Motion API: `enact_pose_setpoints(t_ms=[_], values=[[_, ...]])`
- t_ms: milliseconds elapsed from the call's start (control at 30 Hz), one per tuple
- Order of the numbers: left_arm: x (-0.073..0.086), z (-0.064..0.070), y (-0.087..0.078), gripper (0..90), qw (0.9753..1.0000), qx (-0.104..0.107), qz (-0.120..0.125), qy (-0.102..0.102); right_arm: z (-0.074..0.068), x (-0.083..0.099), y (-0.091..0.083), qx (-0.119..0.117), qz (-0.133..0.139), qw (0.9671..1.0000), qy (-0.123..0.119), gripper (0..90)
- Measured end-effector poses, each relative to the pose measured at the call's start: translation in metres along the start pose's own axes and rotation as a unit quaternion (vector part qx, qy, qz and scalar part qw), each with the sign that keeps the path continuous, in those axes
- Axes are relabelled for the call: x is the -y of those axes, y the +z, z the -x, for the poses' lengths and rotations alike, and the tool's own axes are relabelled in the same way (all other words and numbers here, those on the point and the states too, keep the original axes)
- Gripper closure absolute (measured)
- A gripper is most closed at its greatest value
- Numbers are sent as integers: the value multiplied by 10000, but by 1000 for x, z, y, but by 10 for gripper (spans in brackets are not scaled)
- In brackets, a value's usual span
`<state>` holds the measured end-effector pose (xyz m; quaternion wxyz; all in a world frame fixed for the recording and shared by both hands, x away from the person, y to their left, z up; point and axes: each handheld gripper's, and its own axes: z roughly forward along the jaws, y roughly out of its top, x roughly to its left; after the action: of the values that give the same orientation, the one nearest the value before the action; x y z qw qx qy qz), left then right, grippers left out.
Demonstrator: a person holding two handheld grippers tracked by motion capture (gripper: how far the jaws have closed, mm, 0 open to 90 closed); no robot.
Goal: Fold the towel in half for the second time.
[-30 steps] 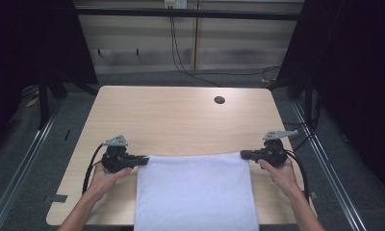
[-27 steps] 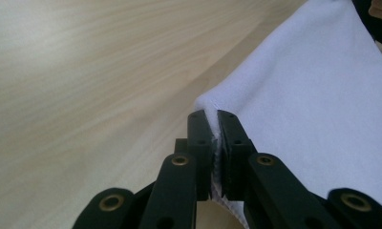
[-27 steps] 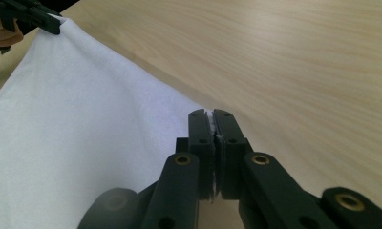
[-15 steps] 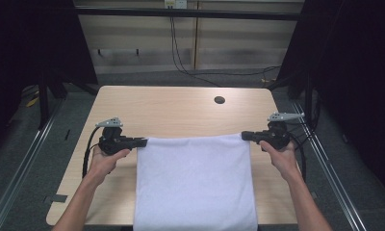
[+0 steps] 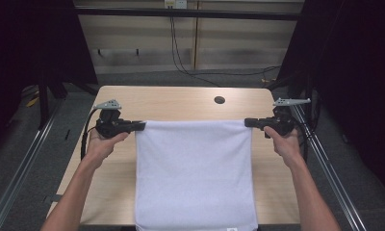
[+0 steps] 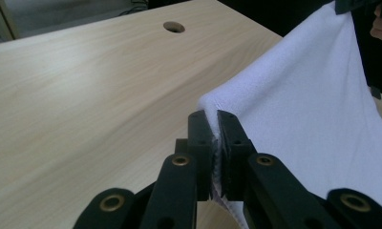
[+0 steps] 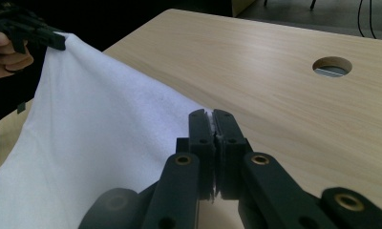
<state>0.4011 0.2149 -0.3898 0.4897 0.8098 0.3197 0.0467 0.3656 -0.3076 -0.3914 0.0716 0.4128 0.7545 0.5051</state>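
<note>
A white towel point(image 5: 195, 173) hangs stretched between my two grippers above the wooden table point(image 5: 181, 103), its lower edge reaching past the table's front edge. My left gripper point(image 5: 141, 126) is shut on the towel's upper left corner; in the left gripper view the white cloth point(image 6: 303, 109) is pinched between the black jaws point(image 6: 214, 119). My right gripper point(image 5: 248, 122) is shut on the upper right corner, and in the right gripper view the towel point(image 7: 93, 143) slopes away from the closed jaws point(image 7: 212, 117) toward the other hand.
A round cable hole point(image 5: 219, 100) lies in the table's far right part, also in view as the hole point(image 7: 331, 66) beyond my right gripper. Metal rails point(image 5: 325, 163) run along both sides of the table. Cables hang at the back wall.
Both grippers have lifted and moved away from the person, carrying the towel's top edge farther up over the table. The towel now hangs longer and tauter.
</note>
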Motion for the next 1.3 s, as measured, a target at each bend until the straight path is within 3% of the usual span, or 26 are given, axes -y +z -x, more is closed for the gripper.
enact_pose_setpoints(t_ms=[267,333,433,567,600,633,733,800,833,867,900,933,1133,1200,1300], values=[[-29,-5,4,861,9992,-277,269,49,5,-38,-1,266,-6,9995,-155,877],[-32,-10,5,861,9989,-249,385,-21,11,-44,-1,333,30,9994,-73,877],[-40,-11,7,862,9985,-337,432,28,16,-48,0,385,57,9992,-29,877],[-54,-12,7,862,9975,-379,601,52,19,-54,2,467,248,9986,-39,878],[-57,-9,5,862,9963,-382,763,58,18,-57,0,467,423,9980,-38,879],[-56,-7,4,862,9965,-334,769,72,17,-57,-1,447,508,9977,-38,879],[-50,-1,2,861,9968,-222,746,161,12,-48,-5,394,485,9980,-95,879],[-32,10,-4,861,9973,-90,687,254,7,-35,-9,339,416,9985,-144,878],[-32,10,-4,861,9973,-90,687,254,7,-35,-9,339,416,9985,-144,878],[-18,18,-8,861,9981,-34,471,397,1,-19,-15,270,406,9987,-115,878],[-18,18,-8,861,9981,-34,471,397,1,-19,-15,270,406,9987,-115,878],[-6,27,-14,860,9980,52,454,431,-6,-5,-21,104,412,9990,-132,878],[20,45,-26,859,9962,328,661,452,-28,18,-37,-3,342,9990,-287,878],[30,48,-30,859,9948,477,845,299,-35,24,-44,-38,377,9987,-333,877],[42,58,-32,860,9949,492,806,347,-48,33,-52,-114,435,9982,-391,877]])
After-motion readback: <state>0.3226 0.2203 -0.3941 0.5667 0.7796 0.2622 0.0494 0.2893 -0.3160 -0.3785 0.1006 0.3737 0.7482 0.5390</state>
